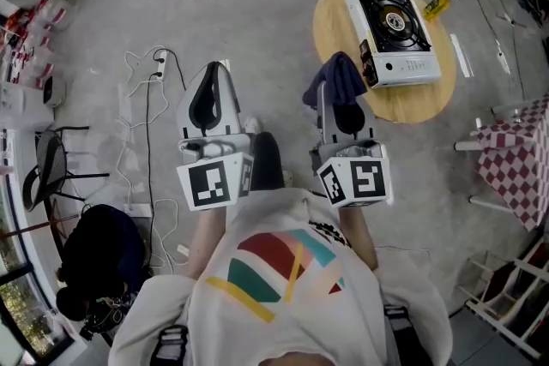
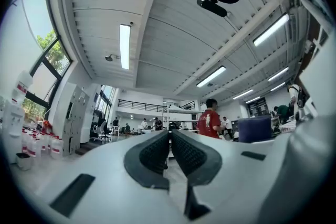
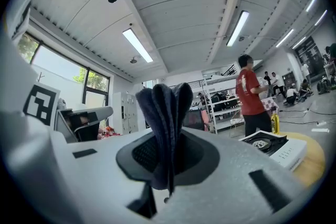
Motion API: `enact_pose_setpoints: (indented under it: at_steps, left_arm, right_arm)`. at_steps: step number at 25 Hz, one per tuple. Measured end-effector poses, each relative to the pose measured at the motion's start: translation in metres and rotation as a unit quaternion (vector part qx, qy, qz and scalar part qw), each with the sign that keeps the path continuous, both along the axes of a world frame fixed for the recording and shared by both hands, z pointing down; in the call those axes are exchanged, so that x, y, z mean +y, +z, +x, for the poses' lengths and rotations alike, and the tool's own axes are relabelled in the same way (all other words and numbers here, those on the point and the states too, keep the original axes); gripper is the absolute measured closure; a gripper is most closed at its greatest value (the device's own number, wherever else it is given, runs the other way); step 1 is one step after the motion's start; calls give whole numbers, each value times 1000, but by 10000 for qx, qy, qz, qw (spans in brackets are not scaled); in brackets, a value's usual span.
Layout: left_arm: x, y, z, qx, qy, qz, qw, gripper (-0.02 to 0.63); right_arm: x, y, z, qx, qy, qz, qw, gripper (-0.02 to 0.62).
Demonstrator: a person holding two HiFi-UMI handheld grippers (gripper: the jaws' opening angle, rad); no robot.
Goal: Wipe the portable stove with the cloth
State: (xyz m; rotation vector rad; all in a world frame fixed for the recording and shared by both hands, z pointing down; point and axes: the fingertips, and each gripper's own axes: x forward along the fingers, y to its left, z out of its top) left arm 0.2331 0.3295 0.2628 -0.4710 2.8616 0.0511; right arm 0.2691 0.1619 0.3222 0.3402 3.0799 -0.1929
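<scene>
A round wooden counter (image 1: 333,20) carries the portable stove (image 1: 393,37), set toward one side, and a yellow bottle (image 1: 437,4) at its edge.

White left gripper (image 1: 210,92) and right gripper (image 1: 342,105); pale colour-striped shirt (image 1: 283,287)

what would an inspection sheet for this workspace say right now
Surface: round wooden table, carrying the stove.
Job's things: portable stove on the table, no gripper on it; dark blue cloth bunched upright between the jaws.
Clutter: yellow bottle beside the stove.
Grippers: left gripper shut, empty; right gripper shut on the cloth.
Cables: white cables and power strip on the floor.
Surroundings: person in a red top beyond the table; checkered tablecloth at right.
</scene>
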Motion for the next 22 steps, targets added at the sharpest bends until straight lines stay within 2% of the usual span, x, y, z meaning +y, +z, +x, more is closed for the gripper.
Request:
enact_pose_setpoints:
  at_steps: [5, 11, 15, 22]
  left_arm:
    - [-1, 0, -44, -101, 52, 135, 9998, 592]
    - [4, 5, -107, 94, 91, 277, 9995, 592]
    - [-2, 1, -158, 20, 247, 303, 9992, 592]
    - [-12, -15, -268, -130, 618, 285, 9976, 594]
  right_arm:
    - [-4, 0, -38, -31, -1, 122, 9999, 563]
    - [-5, 5, -89, 107, 135, 96, 9998, 563]
    - [-10, 8, -136, 146, 273, 38, 9995, 563]
    - [-17, -10, -237, -9, 706, 48, 9975, 563]
